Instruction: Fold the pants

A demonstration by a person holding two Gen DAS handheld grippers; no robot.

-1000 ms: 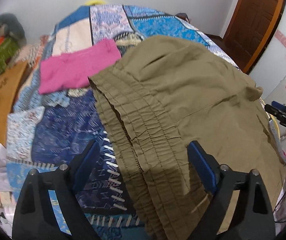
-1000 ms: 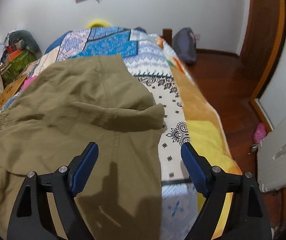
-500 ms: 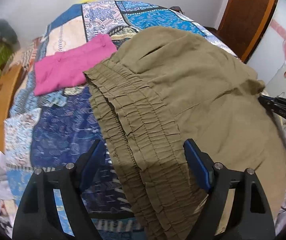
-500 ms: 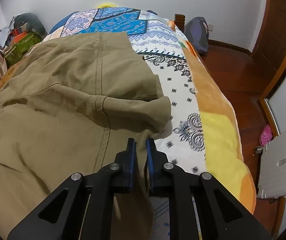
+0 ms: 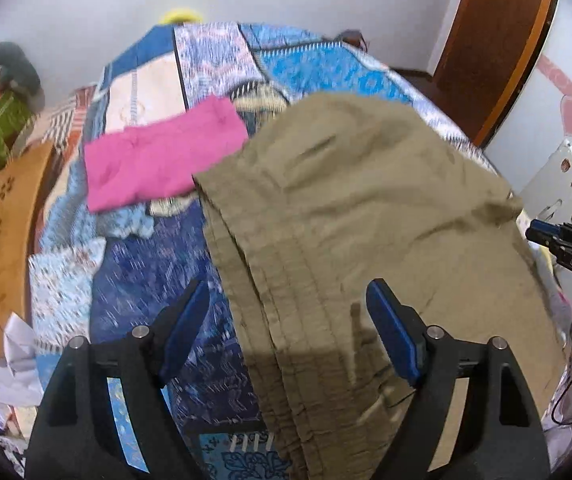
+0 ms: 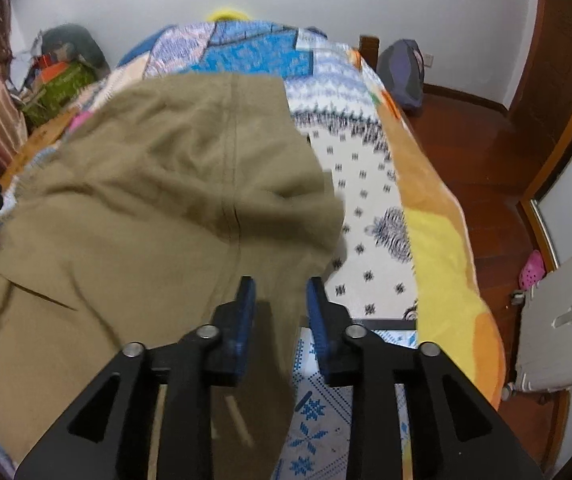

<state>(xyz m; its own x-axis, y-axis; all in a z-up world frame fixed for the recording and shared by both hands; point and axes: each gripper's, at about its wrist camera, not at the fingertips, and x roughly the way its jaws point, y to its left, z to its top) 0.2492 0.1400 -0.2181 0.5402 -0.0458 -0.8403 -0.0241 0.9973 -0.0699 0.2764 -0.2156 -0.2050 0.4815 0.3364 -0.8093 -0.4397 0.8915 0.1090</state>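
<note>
Patchwork bedspread (image 5: 134,264), blue and cream, is the landmark. Olive pants (image 5: 365,208) lie spread across its near half, ruched waistband toward the left gripper (image 5: 286,316). Pink folded cloth (image 5: 158,160) sits just beyond the waistband on the bedspread. Left gripper: fingers wide apart above the waistband, gripping nothing. Right gripper (image 6: 280,300): jaws have just been opening, narrow gap now, pants' edge between the pads (image 6: 246,304); contact unclear.

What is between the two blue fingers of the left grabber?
In the left wrist view, the khaki pants, their ruffled waistband edge, lie between the open left gripper's fingers, over the quilt.
</note>
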